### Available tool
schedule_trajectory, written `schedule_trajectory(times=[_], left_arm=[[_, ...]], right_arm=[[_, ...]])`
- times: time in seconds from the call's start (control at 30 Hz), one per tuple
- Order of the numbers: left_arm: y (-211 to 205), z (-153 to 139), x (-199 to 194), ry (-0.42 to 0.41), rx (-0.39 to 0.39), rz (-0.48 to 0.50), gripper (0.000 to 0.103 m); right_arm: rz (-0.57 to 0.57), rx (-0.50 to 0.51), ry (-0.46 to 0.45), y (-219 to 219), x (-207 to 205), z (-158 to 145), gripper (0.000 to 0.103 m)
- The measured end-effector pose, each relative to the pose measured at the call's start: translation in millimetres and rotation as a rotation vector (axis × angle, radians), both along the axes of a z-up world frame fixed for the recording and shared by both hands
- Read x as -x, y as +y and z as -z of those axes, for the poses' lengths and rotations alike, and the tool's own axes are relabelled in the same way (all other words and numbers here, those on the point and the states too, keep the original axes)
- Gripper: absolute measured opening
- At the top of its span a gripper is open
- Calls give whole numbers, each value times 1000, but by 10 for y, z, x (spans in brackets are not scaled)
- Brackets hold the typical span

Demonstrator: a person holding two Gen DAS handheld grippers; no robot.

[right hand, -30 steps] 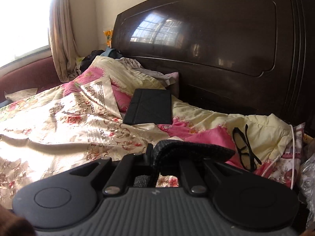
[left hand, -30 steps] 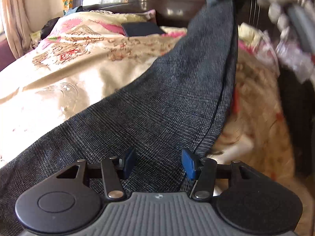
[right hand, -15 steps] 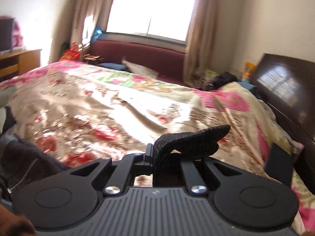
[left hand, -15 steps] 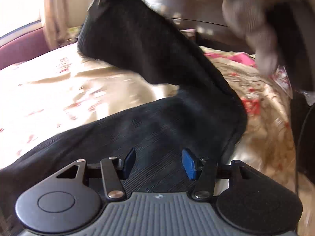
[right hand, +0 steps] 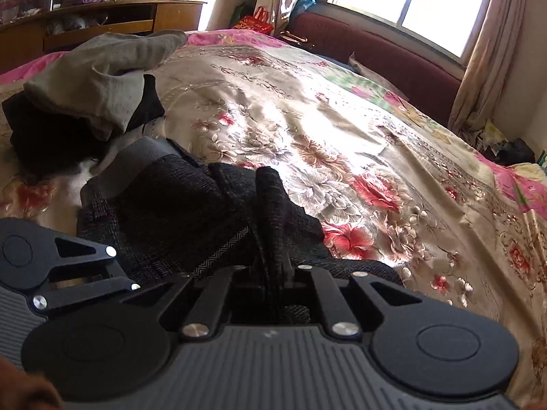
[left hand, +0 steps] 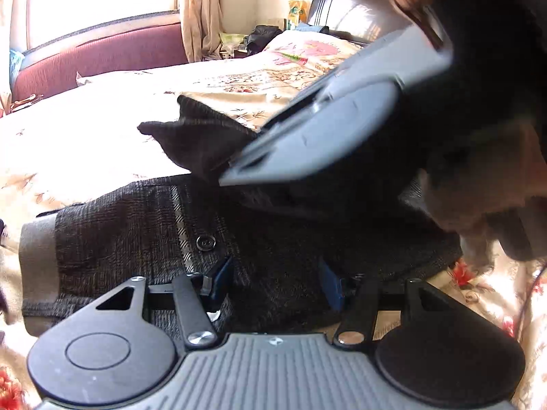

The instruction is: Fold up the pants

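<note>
A grey garment [right hand: 102,78] lay at the far left. The dark pants [left hand: 136,232] lay on the floral bedspread [left hand: 85,143], waistband button [left hand: 205,242] up. The left gripper [left hand: 273,283] hovered over the waistband, jaws opening, pads clear of the cloth. The right gripper [right hand: 273,266] was clamped tight on a fold of the pants.

**Both grippers low, right one clamped**

Left gripper [left hand: 275,283] tilted downward, blue pads [left hand: 222,275] well apart and spreading wider, dark pants [left hand: 136,232] cloth lying between them but not pressed. Right gripper [right hand: 273,266] pitched down too, jaws pinched tight on a fold of pants fabric that sticks up past the tips. Seen from the left wrist, right gripper body crosses just above and ahead, blurred.
</note>
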State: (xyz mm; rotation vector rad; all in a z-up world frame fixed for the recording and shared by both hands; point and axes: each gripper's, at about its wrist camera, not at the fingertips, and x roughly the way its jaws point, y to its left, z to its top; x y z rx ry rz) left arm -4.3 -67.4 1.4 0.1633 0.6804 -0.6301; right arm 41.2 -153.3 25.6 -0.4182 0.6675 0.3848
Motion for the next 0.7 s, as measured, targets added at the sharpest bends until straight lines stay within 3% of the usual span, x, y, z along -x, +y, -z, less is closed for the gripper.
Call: schedule_trajectory(times=[0.2, 0.33, 0.4, 0.5, 0.7], left_arm=[[129, -80, 148, -50, -12, -12, 69], [328, -84, 203, -20, 5, -24, 70], [403, -28, 254, 3, 7, -26, 71], [405, -3, 363, -32, -32, -15, 71], [373, 30, 502, -50, -41, 7, 73]], right_arm=[[-7, -42, -20, 291, -61, -141, 6], [-143, 19, -113, 657, 73, -156, 6], [-202, 33, -108, 804, 104, -106, 7], [-248, 66, -65, 932, 98, 53, 9], [-223, 48, -41, 930, 52, 50, 7]])
